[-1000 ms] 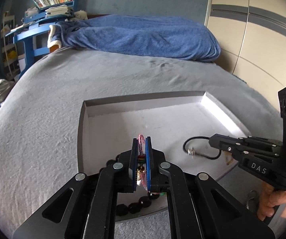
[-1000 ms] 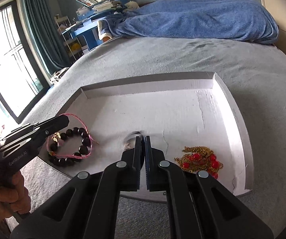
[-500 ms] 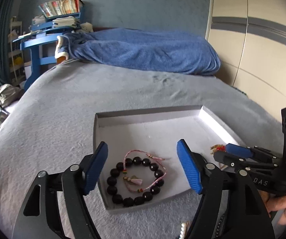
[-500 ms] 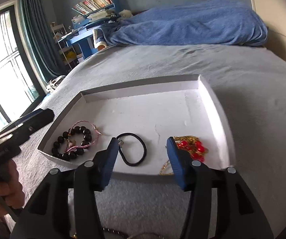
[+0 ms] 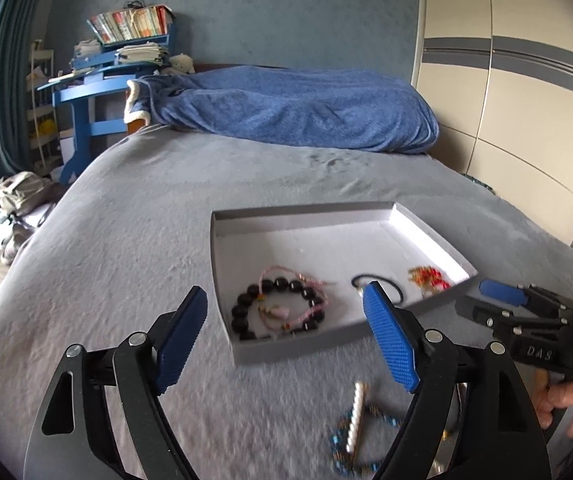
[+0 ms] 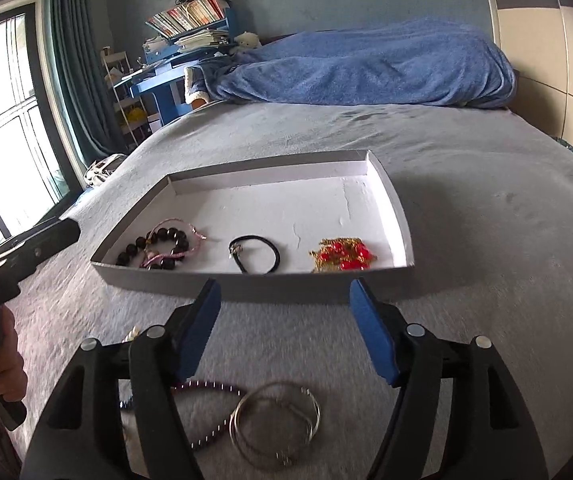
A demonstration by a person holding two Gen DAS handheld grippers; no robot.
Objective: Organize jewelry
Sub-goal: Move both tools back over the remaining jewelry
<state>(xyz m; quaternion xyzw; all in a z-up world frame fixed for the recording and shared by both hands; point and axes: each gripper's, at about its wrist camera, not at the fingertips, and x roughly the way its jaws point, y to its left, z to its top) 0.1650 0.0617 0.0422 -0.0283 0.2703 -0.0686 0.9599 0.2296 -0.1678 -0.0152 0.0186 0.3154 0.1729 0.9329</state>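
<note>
A shallow grey-and-white tray (image 5: 246,354) (image 6: 390,200) lies on the grey bed. In it are a black bead bracelet with a pink cord (image 5: 278,312) (image 6: 158,248), a black cord loop (image 5: 386,286) (image 6: 256,254) and a red-and-gold chain (image 5: 428,276) (image 6: 344,254). My left gripper (image 5: 286,340) is open and empty, on the near side of the tray. My right gripper (image 6: 286,328) (image 5: 502,300) is open and empty before the tray's near wall. On the bed near me lie a pearl strand (image 5: 354,416), a blue beaded piece (image 5: 346,452), silver bangles (image 6: 278,420) and a purple bead strand (image 6: 206,388).
A blue blanket (image 5: 294,108) (image 6: 366,68) is heaped at the far end of the bed. A blue desk with books (image 5: 98,68) and a window with curtains (image 6: 6,120) stand to the left. A wardrobe (image 5: 526,100) stands to the right.
Both grippers opened and let go of the bracelet and the black cord in the tray, then drew back toward me. Loose jewelry on the bed has come into view.
</note>
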